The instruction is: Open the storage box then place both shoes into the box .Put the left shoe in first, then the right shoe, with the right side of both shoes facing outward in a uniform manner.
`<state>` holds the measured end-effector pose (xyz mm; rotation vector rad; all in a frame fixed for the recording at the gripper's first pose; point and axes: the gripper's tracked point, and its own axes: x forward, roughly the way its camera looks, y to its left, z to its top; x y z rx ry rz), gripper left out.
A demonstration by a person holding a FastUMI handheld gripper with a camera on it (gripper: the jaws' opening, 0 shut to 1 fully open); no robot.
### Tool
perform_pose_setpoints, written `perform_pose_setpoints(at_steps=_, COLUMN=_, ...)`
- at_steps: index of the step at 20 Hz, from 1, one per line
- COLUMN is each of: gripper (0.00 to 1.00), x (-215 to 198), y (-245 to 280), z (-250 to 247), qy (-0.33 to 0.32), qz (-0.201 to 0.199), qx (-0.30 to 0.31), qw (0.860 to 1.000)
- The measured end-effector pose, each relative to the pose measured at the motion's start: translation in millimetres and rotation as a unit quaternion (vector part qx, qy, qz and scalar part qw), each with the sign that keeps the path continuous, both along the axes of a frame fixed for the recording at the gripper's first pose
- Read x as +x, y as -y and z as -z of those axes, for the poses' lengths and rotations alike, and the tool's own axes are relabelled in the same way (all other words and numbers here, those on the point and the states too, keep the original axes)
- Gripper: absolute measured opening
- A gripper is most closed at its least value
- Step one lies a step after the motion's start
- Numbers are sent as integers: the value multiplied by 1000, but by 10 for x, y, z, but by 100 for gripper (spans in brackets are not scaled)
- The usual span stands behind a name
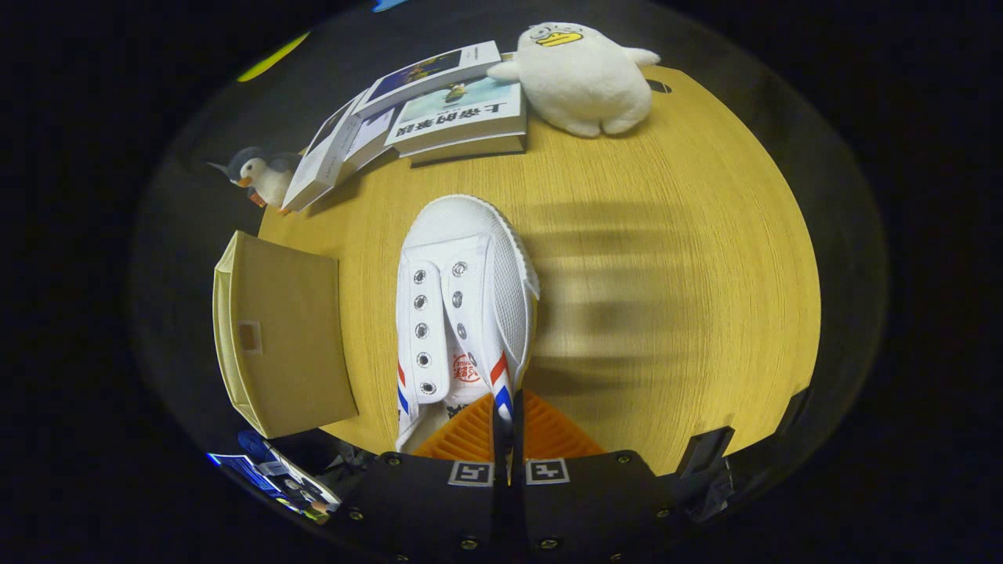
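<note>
- One white canvas shoe (458, 305) hangs from the claw (508, 427), toe pointing away from it and above the round wooden table (689, 313).
- Both fingers (470, 435) are drawn in narrow, almost meeting, and pinch the shoe's rear collar on its right side, by the red, white and blue stripes.
- Inside the shoe, on the insole just ahead of the fingers, sits a red stamped logo; it is too small to read.
- Five metal eyelets run down each side of the lacing flaps, with no lace through them.
- Left of the fingers and beside the shoe stands the tan storage box (286, 337), lid closed, hanging over the table's edge; a small square tag on its top is blank as far as I can tell.
- Well beyond the fingers lie several books (439, 106), loosely fanned; one cover bears large Chinese characters.
- Touching the books, a white plush duck (584, 78) sits at the far edge.
- Off the books' left end lies a small plush penguin (262, 176).
</note>
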<state>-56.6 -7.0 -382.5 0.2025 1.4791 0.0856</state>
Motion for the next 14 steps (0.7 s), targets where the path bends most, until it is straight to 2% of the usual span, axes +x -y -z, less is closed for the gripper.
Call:
perform_pose_setpoints(at_steps=5, gripper=1, x=78, y=-362, z=-293, qy=17, qz=-38, qx=8, qw=999)
perform_pose_setpoints(at_steps=10, gripper=1, x=142, y=-806, z=-565, qy=32, qz=-101, qx=15, qw=994)
perform_pose_setpoints(at_steps=14, gripper=1, x=202, y=-1204, z=-756, qy=39, qz=-134, qx=34, qw=990)
